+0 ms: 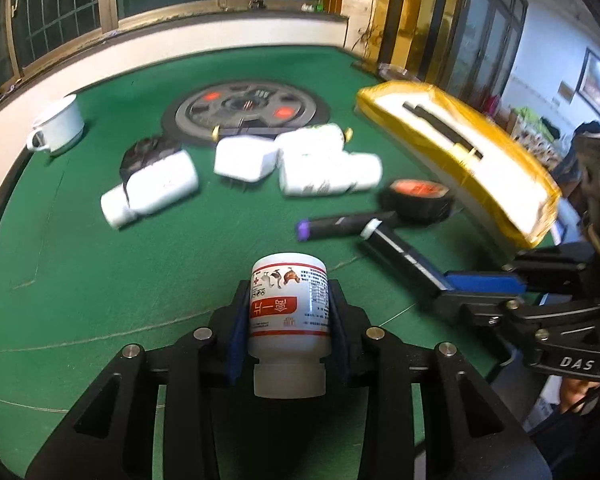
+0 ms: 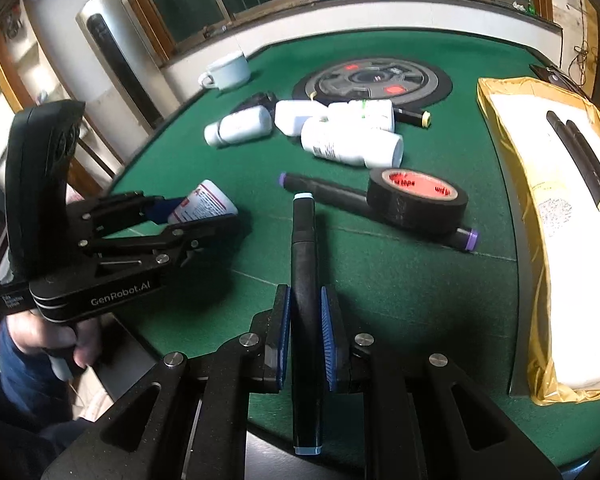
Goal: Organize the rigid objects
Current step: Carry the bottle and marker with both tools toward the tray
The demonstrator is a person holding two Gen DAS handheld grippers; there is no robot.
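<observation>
Left wrist view: camera rides just behind the left gripper (image 1: 288, 312), close above the table (image 1: 100, 280), facing the windowed wall, with the right gripper (image 1: 440, 284) entering from the right edge. Right wrist view: camera sits behind the right gripper (image 2: 305, 336), facing the same wall, the left gripper (image 2: 196, 216) at left. Both views share the table's middle, including the tape roll (image 1: 420, 200) (image 2: 418, 200) and cup (image 1: 58, 126) (image 2: 228, 70).

Dim indoor light, strong fisheye bending at the edges, and motion blur smearing the white bottles (image 1: 324, 164).
</observation>
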